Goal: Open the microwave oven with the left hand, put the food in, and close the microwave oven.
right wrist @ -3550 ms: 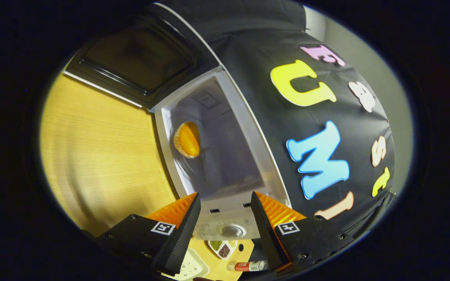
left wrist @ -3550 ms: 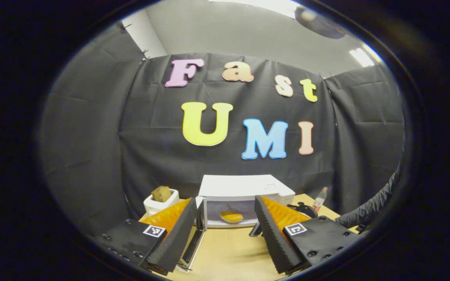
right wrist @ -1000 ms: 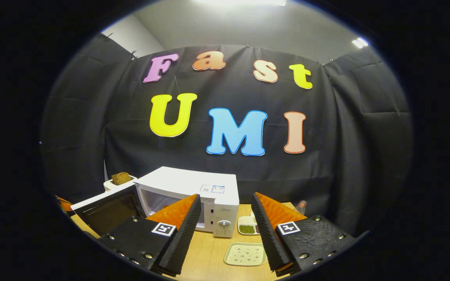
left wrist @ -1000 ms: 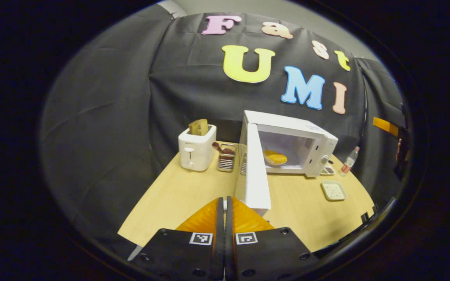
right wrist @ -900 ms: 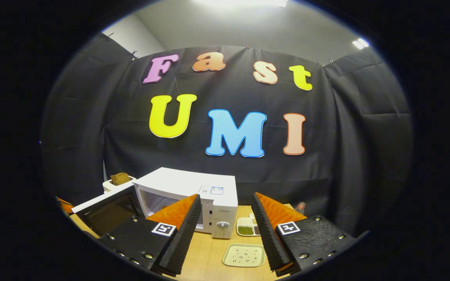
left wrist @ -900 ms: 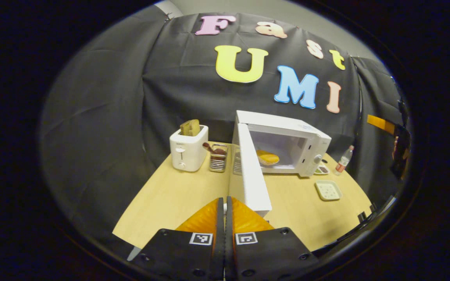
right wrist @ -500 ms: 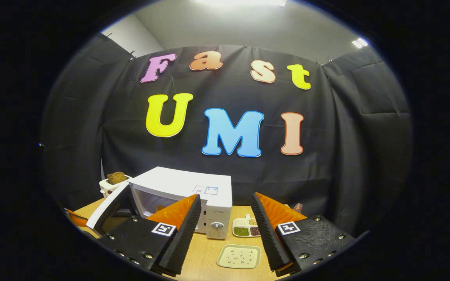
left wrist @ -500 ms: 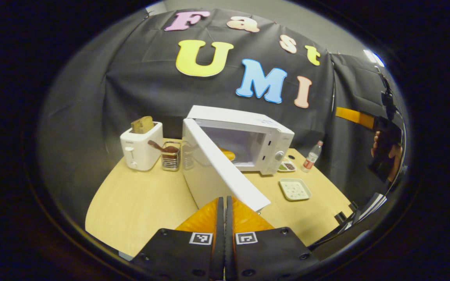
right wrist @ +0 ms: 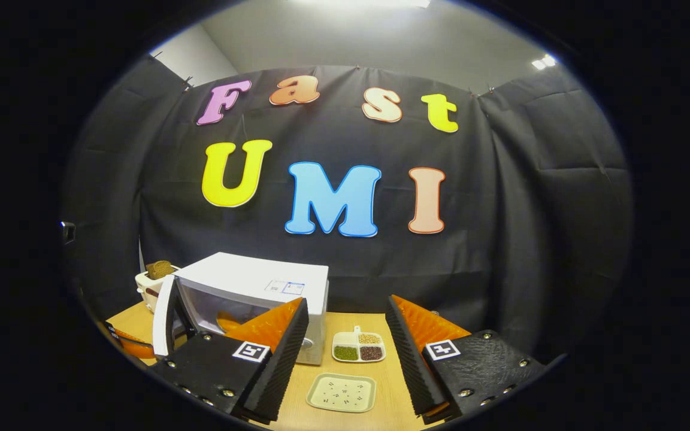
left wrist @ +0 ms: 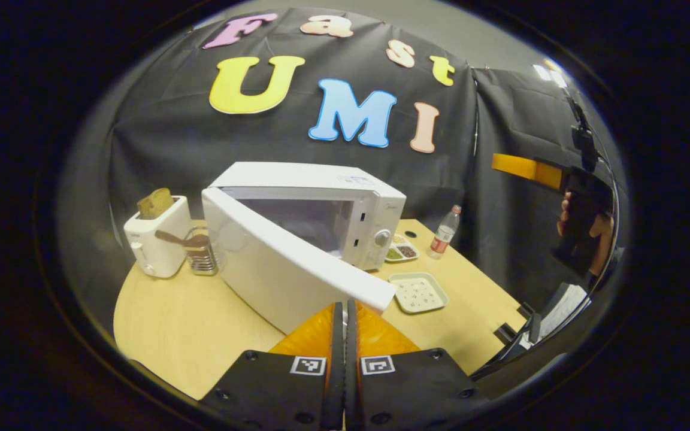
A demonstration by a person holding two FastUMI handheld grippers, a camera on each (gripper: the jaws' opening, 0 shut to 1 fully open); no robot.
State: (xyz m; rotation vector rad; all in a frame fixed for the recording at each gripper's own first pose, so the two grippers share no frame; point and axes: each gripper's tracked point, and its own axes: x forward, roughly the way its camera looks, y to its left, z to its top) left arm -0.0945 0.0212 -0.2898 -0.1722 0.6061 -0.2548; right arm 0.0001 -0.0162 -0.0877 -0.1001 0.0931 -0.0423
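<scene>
The white microwave oven (left wrist: 345, 197) stands on the wooden table (left wrist: 189, 323), its door (left wrist: 285, 269) swung partway toward closed; in the right gripper view a bit of orange food (right wrist: 224, 321) shows inside the cavity through the gap behind the door (right wrist: 165, 320). To the oven's left a white toaster (left wrist: 156, 242) holds a slice of bread (left wrist: 154, 202) standing up in its slot, and beside it a small wire basket (left wrist: 201, 257) holds a brown utensil. On the oven's other side lies a divided dish (right wrist: 358, 347) with green, dark and pale contents in separate compartments, a square pale plate (right wrist: 341, 392) speckled with small dark bits nearer the table's front edge, and a small bottle (left wrist: 444, 230) with a red label, upright near the back. The left gripper (left wrist: 345, 326) has its orange fingers pressed flat together with nothing between them, their tips right at the free edge of the door's outer face; whether they actually touch it I cannot tell. The right gripper (right wrist: 345, 335) is held level and well back from the table, fingers spread wide apart and empty, with the oven's right half and the divided dish seen between them. In the left gripper view that same tool (left wrist: 551, 173) is seen far off to the side, raised, with a hand (left wrist: 584, 224) wrapped around its dark grip.
</scene>
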